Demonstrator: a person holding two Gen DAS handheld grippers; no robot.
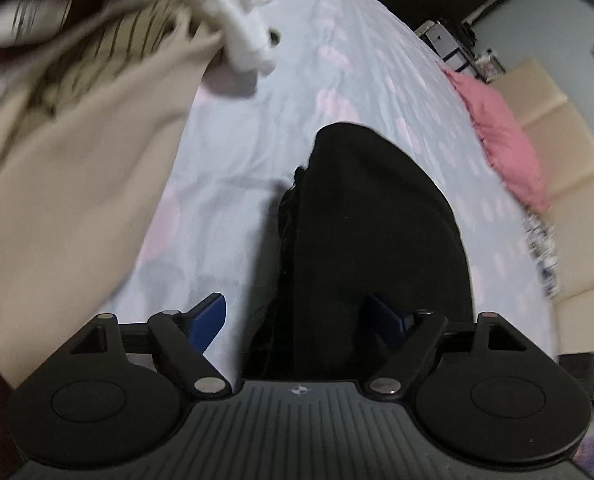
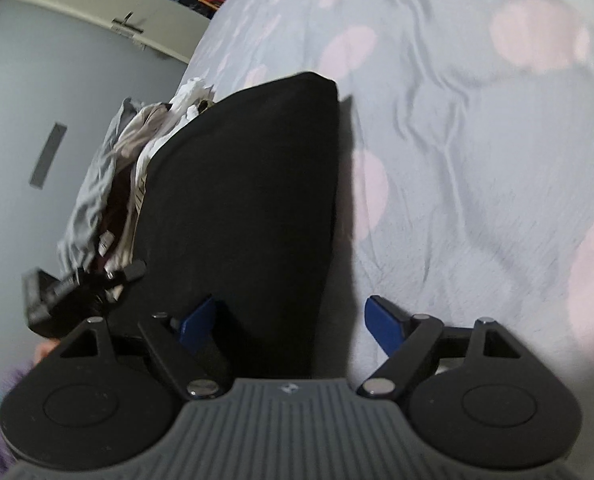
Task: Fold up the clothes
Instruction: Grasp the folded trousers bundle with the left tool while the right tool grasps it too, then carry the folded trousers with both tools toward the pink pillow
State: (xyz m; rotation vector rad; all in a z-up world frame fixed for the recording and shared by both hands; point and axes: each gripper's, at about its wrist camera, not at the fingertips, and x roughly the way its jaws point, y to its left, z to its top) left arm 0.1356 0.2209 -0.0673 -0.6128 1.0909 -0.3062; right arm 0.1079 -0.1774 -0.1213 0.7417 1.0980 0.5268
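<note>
Black garment (image 1: 377, 240): near end hidden beneath the left gripper (image 1: 301, 320) body; right blue pad half lost against the dark cloth. Clothes pile (image 1: 77, 120), beyond the left jaw: motion-blurred, cut by the frame edge, items indistinct. Right view: pile (image 2: 109, 184) partly masked by the garment (image 2: 249, 208); small dark device (image 2: 57, 292) left of the jaws, unidentifiable.

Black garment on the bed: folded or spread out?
Folded. The black garment lies as a compact wedge with a thick doubled edge on the bedsheet, not flat.
</note>
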